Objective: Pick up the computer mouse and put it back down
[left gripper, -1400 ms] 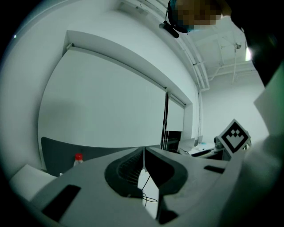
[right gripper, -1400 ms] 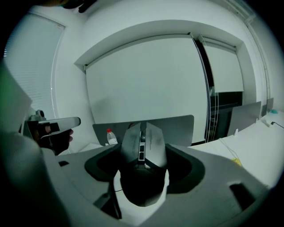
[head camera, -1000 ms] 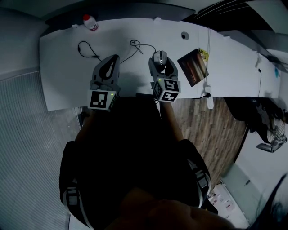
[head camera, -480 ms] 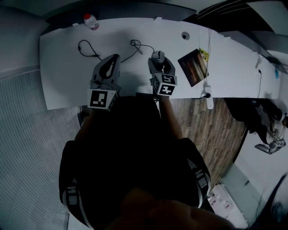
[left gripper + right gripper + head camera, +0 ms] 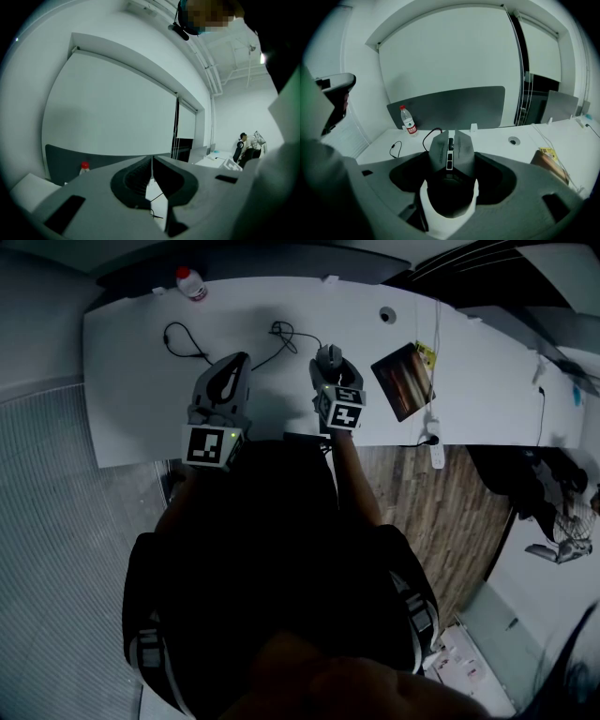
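Here, computer mouse (image 5: 451, 149) clamped between right tongs (image 5: 451, 157) — left tongs (image 5: 151, 161) closed, apart.

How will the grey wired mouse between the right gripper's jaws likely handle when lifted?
The grey plastic computer mouse looks rigid, so it probably won't flex in the right gripper. Its thin black cable lies loose on the white desk and will likely drag.

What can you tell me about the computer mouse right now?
The computer mouse is an angular wired model: two grey buttons in front, a dark centre strip with the scroll wheel, a dark back and a white rim round the rear. It points away from the person, clamped on both sides between the jaws of the right gripper. Its black cable runs from the nose over the white desk. Whether it is lifted off the desk cannot be told.
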A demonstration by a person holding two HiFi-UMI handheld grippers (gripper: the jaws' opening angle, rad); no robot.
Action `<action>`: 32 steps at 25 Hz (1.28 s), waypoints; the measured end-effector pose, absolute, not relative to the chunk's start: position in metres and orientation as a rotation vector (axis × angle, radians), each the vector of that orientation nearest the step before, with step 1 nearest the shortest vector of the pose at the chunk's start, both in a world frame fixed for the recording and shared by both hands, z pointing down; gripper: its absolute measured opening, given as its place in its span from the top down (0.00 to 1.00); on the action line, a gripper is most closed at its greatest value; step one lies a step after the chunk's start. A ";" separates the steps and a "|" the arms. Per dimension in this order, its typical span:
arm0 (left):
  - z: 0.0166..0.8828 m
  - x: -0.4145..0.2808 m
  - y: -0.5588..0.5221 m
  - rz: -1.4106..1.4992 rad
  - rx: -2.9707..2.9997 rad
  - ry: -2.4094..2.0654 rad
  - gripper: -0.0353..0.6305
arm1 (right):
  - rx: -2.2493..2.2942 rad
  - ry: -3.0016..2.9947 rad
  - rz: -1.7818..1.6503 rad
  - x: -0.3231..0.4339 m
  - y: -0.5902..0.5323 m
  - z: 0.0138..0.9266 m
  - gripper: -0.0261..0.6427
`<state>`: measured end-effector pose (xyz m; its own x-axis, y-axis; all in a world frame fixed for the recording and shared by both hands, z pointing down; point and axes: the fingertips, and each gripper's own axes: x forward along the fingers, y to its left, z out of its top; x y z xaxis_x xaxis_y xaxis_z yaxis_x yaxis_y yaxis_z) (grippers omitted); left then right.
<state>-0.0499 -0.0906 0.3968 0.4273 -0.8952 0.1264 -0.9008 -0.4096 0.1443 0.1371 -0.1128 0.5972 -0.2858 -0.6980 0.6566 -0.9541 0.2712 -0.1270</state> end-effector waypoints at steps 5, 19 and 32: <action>0.398 -0.051 -0.091 0.046 2.484 -1.587 0.93 | 1.460 -2.034 0.723 0.139 -0.115 0.614 0.53; 0.401 -0.052 -0.093 0.049 2.475 -1.580 0.93 | 1.364 -1.943 0.793 0.134 -0.116 0.675 0.53; 0.405 -0.048 -0.098 0.067 2.495 -1.567 0.93 | 1.288 -1.842 0.882 0.139 -0.109 0.735 0.53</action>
<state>-0.0476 -0.0984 0.4046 0.4389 -0.8875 0.1406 -0.8962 -0.4212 0.1394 0.1392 -0.1091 0.7345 -0.2503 -0.4683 0.8474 -0.9537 0.2700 -0.1325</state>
